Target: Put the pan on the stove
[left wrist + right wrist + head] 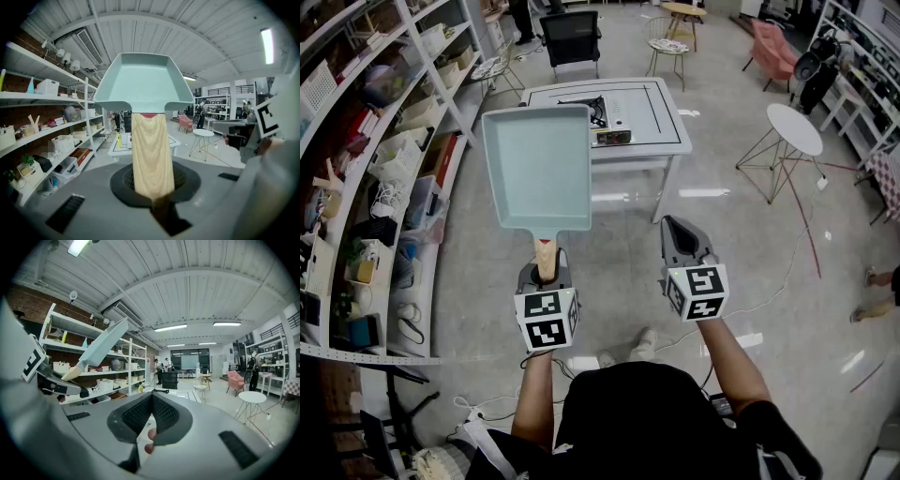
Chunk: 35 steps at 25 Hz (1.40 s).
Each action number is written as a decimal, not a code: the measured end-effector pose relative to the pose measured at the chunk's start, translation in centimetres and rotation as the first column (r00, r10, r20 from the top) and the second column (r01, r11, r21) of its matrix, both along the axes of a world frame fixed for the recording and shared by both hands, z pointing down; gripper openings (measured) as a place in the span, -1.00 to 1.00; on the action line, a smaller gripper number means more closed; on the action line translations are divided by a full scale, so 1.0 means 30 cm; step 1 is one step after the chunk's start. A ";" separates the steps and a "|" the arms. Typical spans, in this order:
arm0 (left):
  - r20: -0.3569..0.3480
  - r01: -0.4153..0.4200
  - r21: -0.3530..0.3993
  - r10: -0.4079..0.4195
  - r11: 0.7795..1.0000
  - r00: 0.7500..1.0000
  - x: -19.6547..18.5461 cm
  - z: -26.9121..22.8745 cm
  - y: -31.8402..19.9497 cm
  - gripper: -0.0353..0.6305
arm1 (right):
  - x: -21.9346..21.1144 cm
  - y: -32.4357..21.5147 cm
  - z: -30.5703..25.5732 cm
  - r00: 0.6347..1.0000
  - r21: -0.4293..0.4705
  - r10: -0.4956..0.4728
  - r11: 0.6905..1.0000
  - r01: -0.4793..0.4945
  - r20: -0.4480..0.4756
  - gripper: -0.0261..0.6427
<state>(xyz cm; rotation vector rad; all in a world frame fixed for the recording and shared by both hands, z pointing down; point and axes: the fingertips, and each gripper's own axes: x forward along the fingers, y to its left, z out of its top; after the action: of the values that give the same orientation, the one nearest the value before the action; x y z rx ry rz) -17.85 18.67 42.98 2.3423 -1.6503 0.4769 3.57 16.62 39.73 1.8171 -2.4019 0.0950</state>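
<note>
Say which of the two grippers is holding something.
The left gripper: it clamps the wooden handle of the pale blue rectangular pan. The right gripper is shut, empty.

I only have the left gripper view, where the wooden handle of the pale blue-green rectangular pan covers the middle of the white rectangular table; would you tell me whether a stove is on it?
Observer: Yes; the head view shows a black gas stove on the white rectangular table, near the middle of its top.
Operator: Thank you. Is the right gripper carrying anything?
Observer: No; the right gripper view shows the right gripper with its jaws together and nothing between them.
</note>
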 end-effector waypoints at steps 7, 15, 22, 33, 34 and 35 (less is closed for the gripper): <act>-0.004 0.011 0.002 -0.011 1.000 1.000 0.032 -0.004 -0.020 -0.77 | 0.042 -0.022 0.002 0.999 -0.011 0.002 1.000 -0.002 0.036 -0.92; 0.002 0.035 -0.009 -0.035 0.999 0.999 0.111 0.001 -0.078 -0.77 | 0.131 -0.093 0.020 0.999 -0.033 -0.001 0.999 0.003 0.033 -0.92; -0.005 0.076 -0.034 -0.076 0.997 0.997 0.213 0.037 -0.140 -0.77 | 0.229 -0.154 0.048 0.998 -0.037 -0.051 0.998 0.053 0.036 -0.92; -0.008 0.123 -0.072 -0.124 0.990 0.992 0.297 0.070 -0.197 -0.77 | 0.282 -0.237 0.096 0.992 -0.059 -0.122 0.991 0.123 0.028 -0.92; -0.004 0.126 -0.074 -0.127 0.989 0.992 0.294 0.072 -0.204 -0.77 | 0.280 -0.244 0.099 0.992 -0.060 -0.124 0.990 0.126 0.030 -0.92; -0.001 0.127 -0.075 -0.128 0.989 0.992 0.294 0.074 -0.212 -0.77 | 0.280 -0.252 0.102 0.992 -0.062 -0.125 0.990 0.127 0.031 -0.92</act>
<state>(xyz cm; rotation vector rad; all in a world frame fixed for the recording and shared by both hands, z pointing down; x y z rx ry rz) -9.03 12.29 45.20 2.1668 -1.7354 0.4973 11.99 9.07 42.80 1.6431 -2.4946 0.1830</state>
